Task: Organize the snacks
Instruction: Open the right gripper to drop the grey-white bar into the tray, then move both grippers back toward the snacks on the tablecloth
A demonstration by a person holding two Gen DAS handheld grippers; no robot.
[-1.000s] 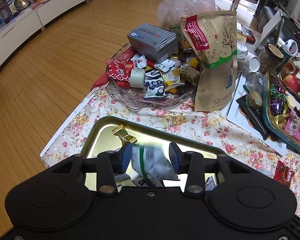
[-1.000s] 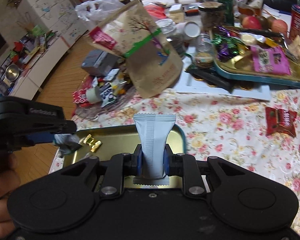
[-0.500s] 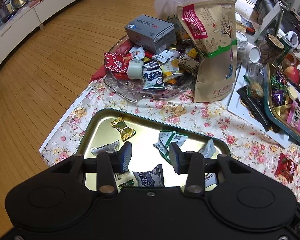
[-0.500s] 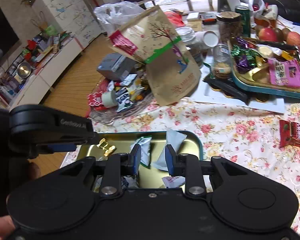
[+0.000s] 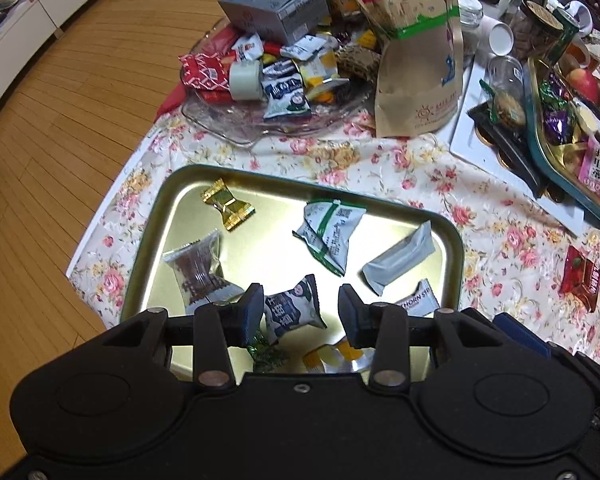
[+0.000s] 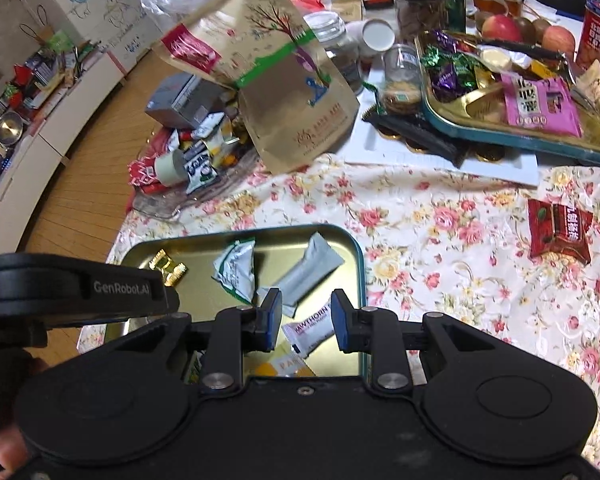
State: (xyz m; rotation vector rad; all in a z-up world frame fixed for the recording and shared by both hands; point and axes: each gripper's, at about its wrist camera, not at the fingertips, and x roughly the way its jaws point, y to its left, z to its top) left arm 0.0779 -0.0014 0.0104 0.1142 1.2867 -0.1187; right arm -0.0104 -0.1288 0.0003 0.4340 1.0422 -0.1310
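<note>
A gold metal tray (image 5: 172, 184) with a teal rim (image 6: 358, 256) lies on the floral cloth. In it are a gold candy (image 5: 227, 203), a green-and-white packet (image 5: 332, 232), a grey packet (image 5: 400, 258), a brown packet (image 5: 196, 268), a dark blue packet (image 5: 292, 312) and a white hawthorn bar (image 6: 310, 328). My left gripper (image 5: 298, 316) hangs open over the tray's near part, above the dark blue packet. My right gripper (image 6: 306, 322) is open too, above the hawthorn bar, with the grey packet (image 6: 308, 268) just beyond its fingertips. Neither holds anything.
A glass dish (image 5: 236, 128) piled with snacks and a grey box stands behind the tray. A tall paper bag (image 5: 416, 60) leans beside it. A second gold tray (image 6: 480, 120) of sweets sits at the back right. A red packet (image 6: 560, 232) lies on the cloth.
My left gripper dropped the green-and-white packet into the tray and sank lower. My right gripper opened and let the grey packet fall into the tray.
</note>
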